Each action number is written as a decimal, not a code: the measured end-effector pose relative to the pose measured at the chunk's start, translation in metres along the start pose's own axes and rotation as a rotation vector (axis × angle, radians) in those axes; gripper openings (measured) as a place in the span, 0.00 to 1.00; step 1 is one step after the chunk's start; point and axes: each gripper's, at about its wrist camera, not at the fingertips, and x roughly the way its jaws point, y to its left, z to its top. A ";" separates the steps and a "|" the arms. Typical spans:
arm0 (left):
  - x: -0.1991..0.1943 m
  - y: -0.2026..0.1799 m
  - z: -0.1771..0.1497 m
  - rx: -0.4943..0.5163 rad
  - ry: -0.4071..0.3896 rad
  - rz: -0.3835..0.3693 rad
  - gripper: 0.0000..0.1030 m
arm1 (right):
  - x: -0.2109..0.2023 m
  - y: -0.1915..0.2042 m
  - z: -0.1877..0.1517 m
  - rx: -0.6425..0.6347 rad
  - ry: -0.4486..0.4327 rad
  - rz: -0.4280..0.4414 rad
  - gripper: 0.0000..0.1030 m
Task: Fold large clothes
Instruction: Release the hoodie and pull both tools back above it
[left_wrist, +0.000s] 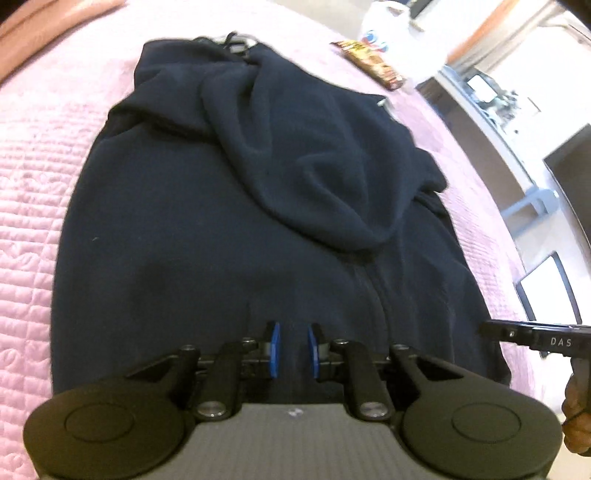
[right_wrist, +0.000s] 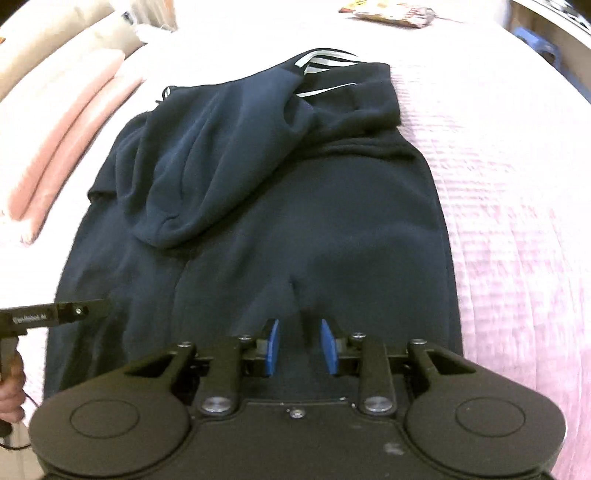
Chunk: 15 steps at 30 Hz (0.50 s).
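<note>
A dark navy sweatshirt is spread on a bed covered by a pink quilt. Its long axis runs from near to far, straight away from both grippers. A sleeve is folded in over the body, and white stripes are seen at the far end.

The left gripper and right gripper are held side by side at the near hem, about equally close to it. Both sets of jaws are narrowly parted, with blue pads showing and a small ridge of cloth lying between them; whether the cloth is pinched cannot be told. A snack packet lies far off on the quilt.
</note>
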 end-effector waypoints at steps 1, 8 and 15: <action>-0.007 0.001 -0.004 0.007 -0.013 -0.005 0.19 | -0.002 0.007 -0.007 -0.001 -0.001 0.015 0.42; -0.038 0.013 -0.042 0.011 -0.125 -0.007 0.26 | -0.007 0.021 -0.042 -0.144 -0.069 -0.054 0.53; -0.056 -0.005 -0.077 0.078 -0.300 0.014 0.26 | -0.011 0.007 -0.085 -0.233 -0.182 -0.031 0.55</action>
